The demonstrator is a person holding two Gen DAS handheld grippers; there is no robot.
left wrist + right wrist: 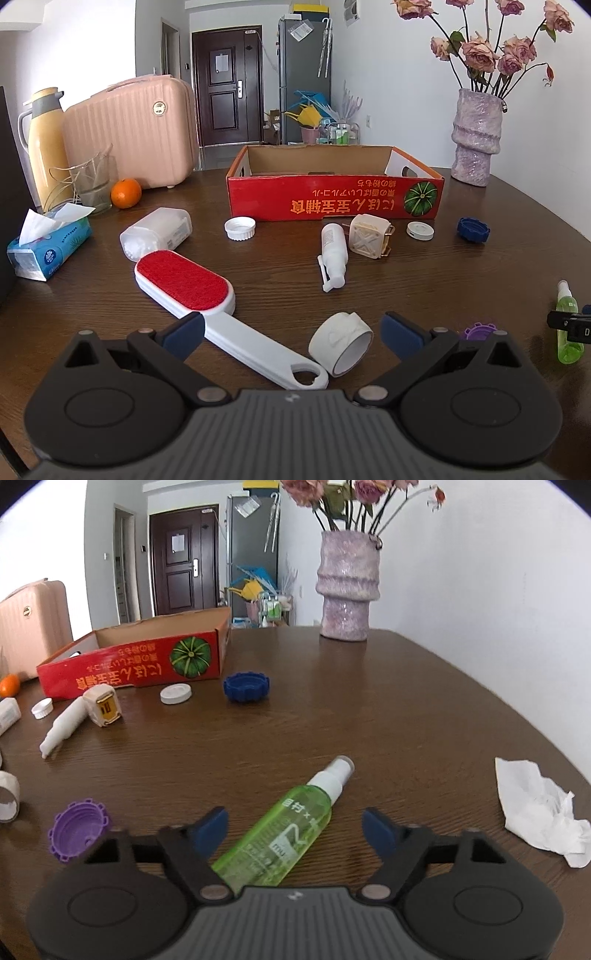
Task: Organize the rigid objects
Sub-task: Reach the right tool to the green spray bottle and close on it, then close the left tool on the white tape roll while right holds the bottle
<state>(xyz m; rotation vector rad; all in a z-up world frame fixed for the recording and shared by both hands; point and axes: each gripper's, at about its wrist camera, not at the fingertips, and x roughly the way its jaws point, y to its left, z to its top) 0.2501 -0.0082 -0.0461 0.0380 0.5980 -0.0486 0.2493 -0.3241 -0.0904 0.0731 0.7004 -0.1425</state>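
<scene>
My left gripper (291,332) is open over the white handle of a red lint brush (221,310), with a white tape roll (341,343) lying between its fingers. My right gripper (295,829) is open around a green spray bottle (284,830) that lies on the table; the bottle also shows in the left wrist view (569,325). The empty red cardboard box (332,184) stands at the back; it also shows in the right wrist view (140,661). Loose items lie before it: white spray bottle (332,254), beige block (369,236), white caps (240,228), blue cap (245,686), purple cap (79,829).
A pink case (133,129), thermos (46,147), glass (94,181), orange (125,193), tissue pack (48,247) and clear cotton-swab box (157,230) stand at the left. A purple vase with roses (349,587) stands back right. A crumpled tissue (543,808) lies at the right.
</scene>
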